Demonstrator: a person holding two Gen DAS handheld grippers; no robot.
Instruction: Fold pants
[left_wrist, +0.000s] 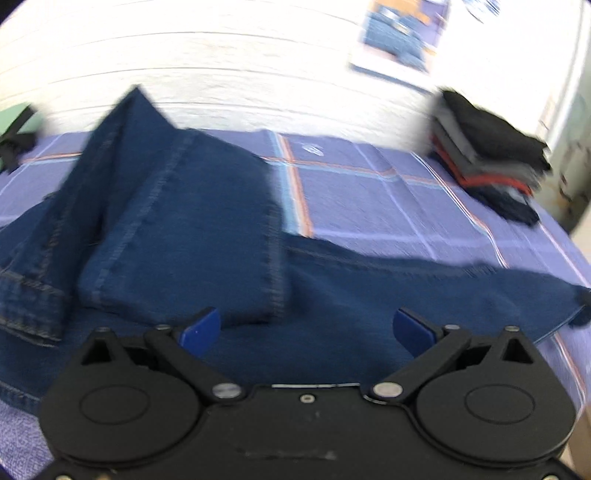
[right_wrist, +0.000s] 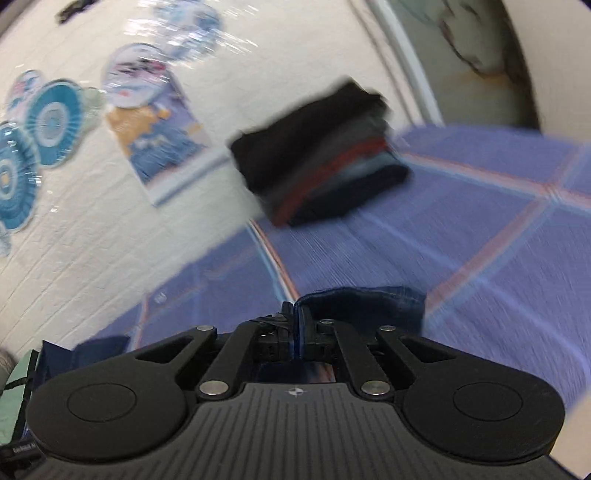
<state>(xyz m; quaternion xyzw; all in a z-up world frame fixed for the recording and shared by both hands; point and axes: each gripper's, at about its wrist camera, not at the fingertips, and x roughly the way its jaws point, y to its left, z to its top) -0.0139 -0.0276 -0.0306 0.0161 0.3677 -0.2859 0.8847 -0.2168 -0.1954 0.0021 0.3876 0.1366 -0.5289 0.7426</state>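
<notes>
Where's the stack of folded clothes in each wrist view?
Left wrist: the stack of folded clothes sits at the upper right, on the far edge of the purple checked sheet, against the white wall.
Right wrist: the stack is upper centre, tilted with the camera, beyond the shut right tool that pinches the jeans.
Shared landmark: the poster on the wall just left of the stack.

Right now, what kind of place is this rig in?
Probably a bedroom or similar home room. A purple plaid sheet covers a bed-like surface against a white brick wall hung with a poster and paper fans. A stack of folded clothes sits near the jeans.
</notes>
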